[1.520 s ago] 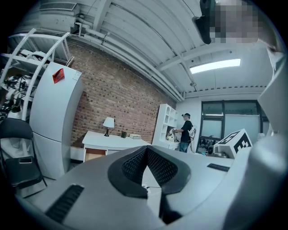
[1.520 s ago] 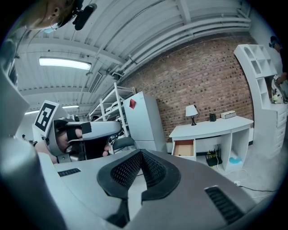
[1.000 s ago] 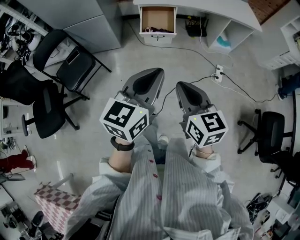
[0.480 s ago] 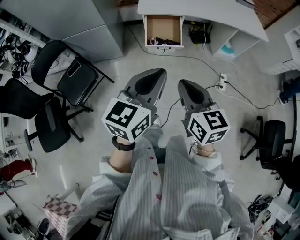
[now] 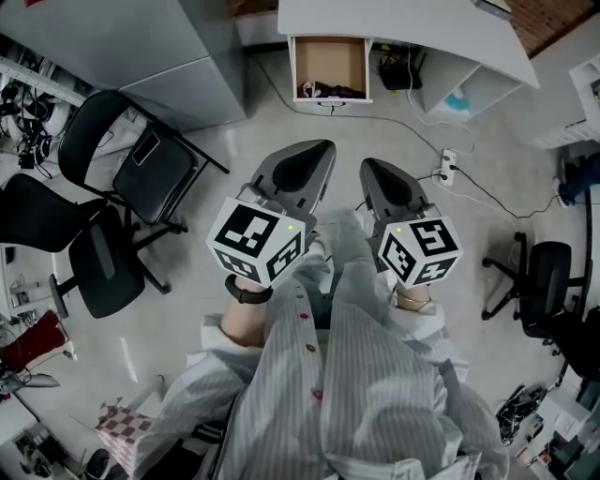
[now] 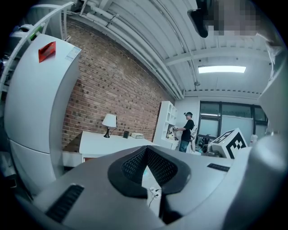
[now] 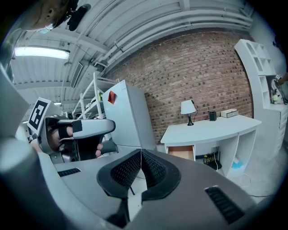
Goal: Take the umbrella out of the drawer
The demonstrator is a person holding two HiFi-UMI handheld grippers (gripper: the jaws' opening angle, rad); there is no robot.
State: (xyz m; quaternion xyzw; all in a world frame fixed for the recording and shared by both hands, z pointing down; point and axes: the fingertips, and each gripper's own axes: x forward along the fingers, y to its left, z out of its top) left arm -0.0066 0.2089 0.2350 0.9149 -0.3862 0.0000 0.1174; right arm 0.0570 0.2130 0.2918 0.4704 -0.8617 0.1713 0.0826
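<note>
Holding centre frame, person's striped sleeves (image 5: 375,375) cut off by lower edge. Marker cubes (image 5: 255,242) hide both hands. Left gripper (image 5: 315,153) and right gripper (image 5: 375,172): jaws pressed together, nothing between. Far, top centre: drawer (image 5: 330,58) pulled out under white desk (image 5: 412,19); umbrella (image 5: 328,91) only dark lump at drawer's front edge, shape unclear.

Drawer (image 5: 330,56): white front, brown wood inside, pulled fully open from under the white desk (image 5: 403,21), top centre of the head view. Also in the right gripper view, open below the desk's left end (image 7: 183,152).

Umbrella (image 5: 330,91): dark, folded, lying flat across the drawer's front end, against the front panel. Too small to make out handle or strap. Inside the drawer, not lifted.
</note>
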